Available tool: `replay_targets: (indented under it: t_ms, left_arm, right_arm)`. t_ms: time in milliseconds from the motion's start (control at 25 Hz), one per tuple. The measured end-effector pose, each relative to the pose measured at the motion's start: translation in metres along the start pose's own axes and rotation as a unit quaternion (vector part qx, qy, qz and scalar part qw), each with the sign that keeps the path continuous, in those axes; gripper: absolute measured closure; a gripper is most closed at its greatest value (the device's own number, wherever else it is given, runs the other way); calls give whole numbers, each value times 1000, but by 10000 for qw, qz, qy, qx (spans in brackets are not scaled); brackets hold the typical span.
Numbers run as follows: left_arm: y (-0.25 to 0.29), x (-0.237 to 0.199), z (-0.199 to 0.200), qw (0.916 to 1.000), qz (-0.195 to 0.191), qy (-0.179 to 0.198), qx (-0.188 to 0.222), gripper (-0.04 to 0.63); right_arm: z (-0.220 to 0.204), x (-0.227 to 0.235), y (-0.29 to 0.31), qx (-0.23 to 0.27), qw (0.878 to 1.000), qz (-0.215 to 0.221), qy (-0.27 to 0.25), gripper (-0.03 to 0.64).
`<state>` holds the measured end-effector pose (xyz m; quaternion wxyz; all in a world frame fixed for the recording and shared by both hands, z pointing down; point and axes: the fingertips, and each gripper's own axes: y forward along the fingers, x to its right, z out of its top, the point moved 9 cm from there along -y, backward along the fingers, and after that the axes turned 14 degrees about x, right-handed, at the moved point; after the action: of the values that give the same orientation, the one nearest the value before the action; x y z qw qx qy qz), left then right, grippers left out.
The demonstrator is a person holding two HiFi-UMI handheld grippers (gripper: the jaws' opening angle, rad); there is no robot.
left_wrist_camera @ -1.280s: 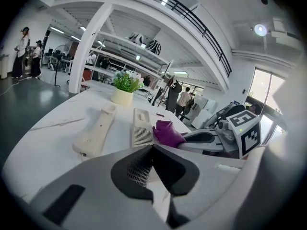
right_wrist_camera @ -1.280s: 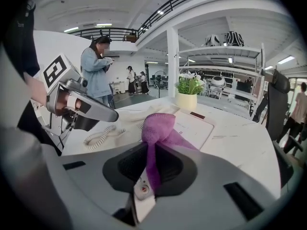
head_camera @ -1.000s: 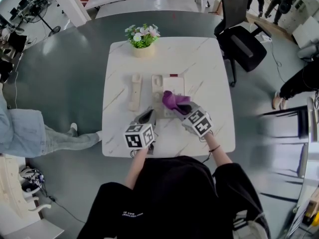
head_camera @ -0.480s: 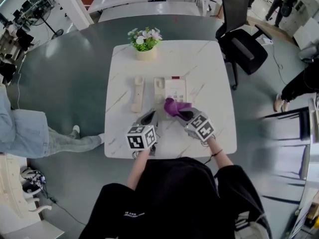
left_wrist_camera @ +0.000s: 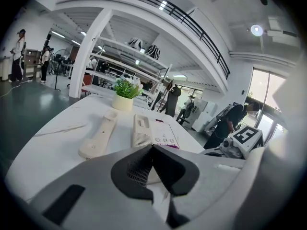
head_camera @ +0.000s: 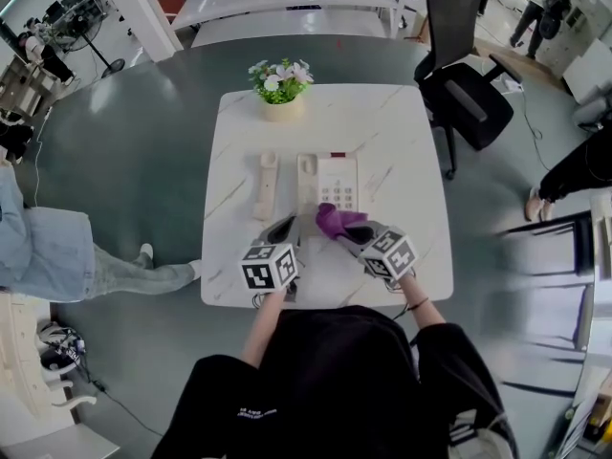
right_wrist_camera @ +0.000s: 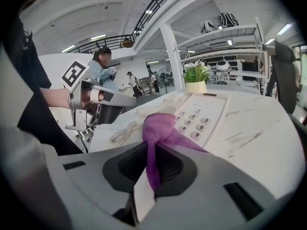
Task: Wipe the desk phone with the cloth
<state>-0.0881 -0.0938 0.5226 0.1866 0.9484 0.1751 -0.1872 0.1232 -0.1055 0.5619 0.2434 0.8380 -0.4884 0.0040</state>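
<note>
The right gripper (right_wrist_camera: 149,174) pinches a fold of the purple cloth (right_wrist_camera: 158,128), which drapes over the near edge of the desk phone (right_wrist_camera: 204,110). Soft, light and limp, it probably wipes best bunched. The left gripper (left_wrist_camera: 153,150) is closed on nothing, just left of the phone.

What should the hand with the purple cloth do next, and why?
Probably push the right gripper forward, dragging the purple cloth across the desk phone: the cloth is clamped in its jaws and sits only at the phone's near edge.
</note>
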Motion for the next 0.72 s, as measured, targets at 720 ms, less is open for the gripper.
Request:
replay_targets:
  t_ms: [720]
  left_arm:
    - [-19,8,26,9956,-374,422,747,597]
  right_arm:
    - [30,11,-37,1490,9742,-147,1686,584]
